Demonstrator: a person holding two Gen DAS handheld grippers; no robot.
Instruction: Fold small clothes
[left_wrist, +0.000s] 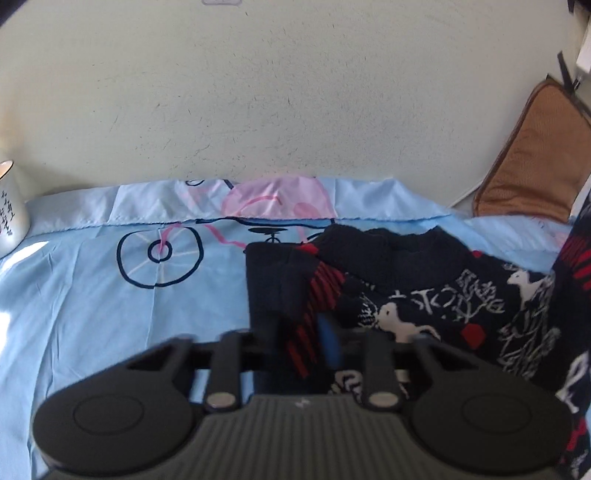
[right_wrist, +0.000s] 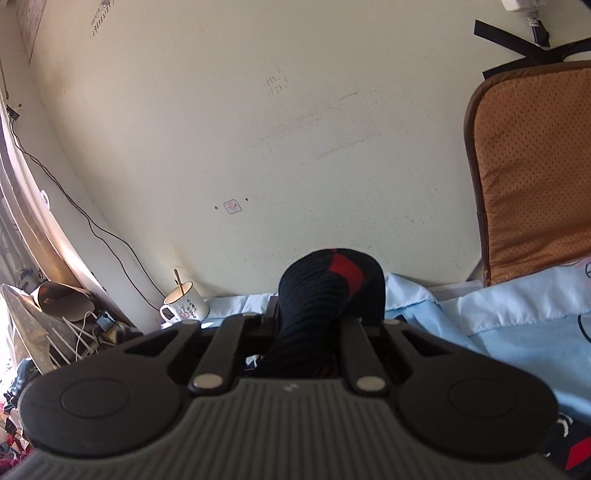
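Scuffed cream wall (right_wrist: 295, 147), sunlit lt. side

My left gripper (left_wrist: 295, 291) tilts downward, its jaws nearly together and pinching dark knit. My right gripper (right_wrist: 325, 295) points almost level, clamped on knit too.

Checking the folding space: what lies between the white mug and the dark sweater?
Only bare blue bedsheet separates mug and sweater, in the left wrist view.

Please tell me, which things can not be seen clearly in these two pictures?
- Right wrist view: right gripper fingertips, hidden by the sweater fabric bunched over them.
- Left wrist view: left gripper, blurred; its grip on the sleeve is unclear.
- Left wrist view: mug, cut off by the left edge.
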